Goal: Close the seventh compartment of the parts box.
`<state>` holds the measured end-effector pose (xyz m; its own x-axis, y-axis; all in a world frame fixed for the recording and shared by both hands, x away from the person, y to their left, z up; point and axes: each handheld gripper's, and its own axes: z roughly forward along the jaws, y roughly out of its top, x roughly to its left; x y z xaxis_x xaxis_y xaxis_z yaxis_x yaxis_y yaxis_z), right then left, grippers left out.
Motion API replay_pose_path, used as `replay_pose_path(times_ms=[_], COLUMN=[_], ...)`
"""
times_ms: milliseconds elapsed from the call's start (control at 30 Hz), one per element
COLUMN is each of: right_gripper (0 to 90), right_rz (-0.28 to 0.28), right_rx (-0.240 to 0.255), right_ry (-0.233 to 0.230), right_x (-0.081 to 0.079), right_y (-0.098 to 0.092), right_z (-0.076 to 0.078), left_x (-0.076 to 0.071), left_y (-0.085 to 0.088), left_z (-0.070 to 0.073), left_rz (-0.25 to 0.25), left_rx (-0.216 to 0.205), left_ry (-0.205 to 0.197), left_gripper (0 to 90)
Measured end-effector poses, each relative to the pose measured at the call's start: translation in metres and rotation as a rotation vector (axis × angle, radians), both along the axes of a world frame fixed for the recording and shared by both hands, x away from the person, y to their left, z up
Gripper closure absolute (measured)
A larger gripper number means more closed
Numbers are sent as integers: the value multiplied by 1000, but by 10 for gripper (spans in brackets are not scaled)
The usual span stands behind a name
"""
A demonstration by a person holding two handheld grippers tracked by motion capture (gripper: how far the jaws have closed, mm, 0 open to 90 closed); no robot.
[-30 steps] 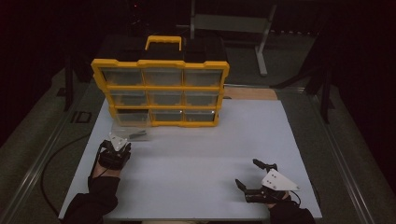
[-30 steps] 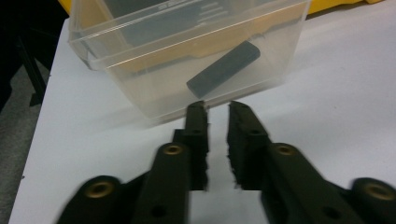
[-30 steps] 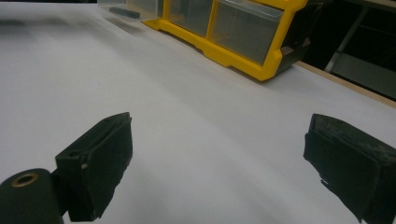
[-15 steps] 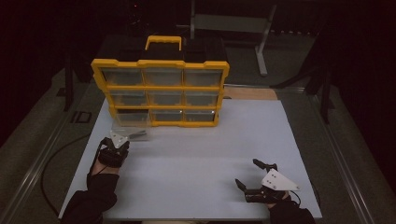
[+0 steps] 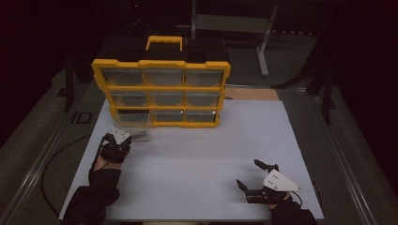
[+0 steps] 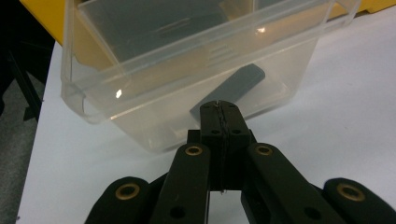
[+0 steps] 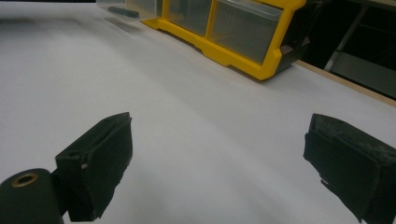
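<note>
A: Where's the clear plastic drawer point(image 6: 187, 88)?

B: Pulled partway out of the bottom-left slot of the yellow organizer point(image 5: 162, 91), resting on the white table point(image 5: 197, 159). A grey flat piece point(image 6: 229, 91) lies inside it.

A: And the left gripper point(image 6: 219, 109)?

B: Its jaws are pressed together right at the drawer's front wall, pinching its edge.

A: The right gripper point(image 5: 248, 176)?

B: Spread wide over bare table, well apart from the organizer, holding nothing.

Organizer point(image 5: 162, 91) stands upright at the table's point(image 5: 197, 154) far edge. Bottom-left drawer point(image 6: 187, 74) pulled forward onto the table, flat block point(image 6: 229, 91) inside. Left gripper point(image 6: 220, 108) just before the drawer; right gripper point(image 5: 256, 180) well apart, near-right.
</note>
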<state>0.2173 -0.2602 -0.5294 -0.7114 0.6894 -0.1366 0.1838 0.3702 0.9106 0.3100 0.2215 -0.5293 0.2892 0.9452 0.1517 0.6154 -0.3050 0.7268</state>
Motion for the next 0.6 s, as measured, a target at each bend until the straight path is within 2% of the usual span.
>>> replay_pose_path(times_ms=[600], right_gripper=[79], right_rz=[-2], right_rx=[-1], right_ry=[2], right_x=[0], right_y=[0], right_z=[0], left_x=[12], left_y=[-2], left_z=[1], left_rz=[-17], left_rx=[10], left_ry=[29], left_gripper=[900])
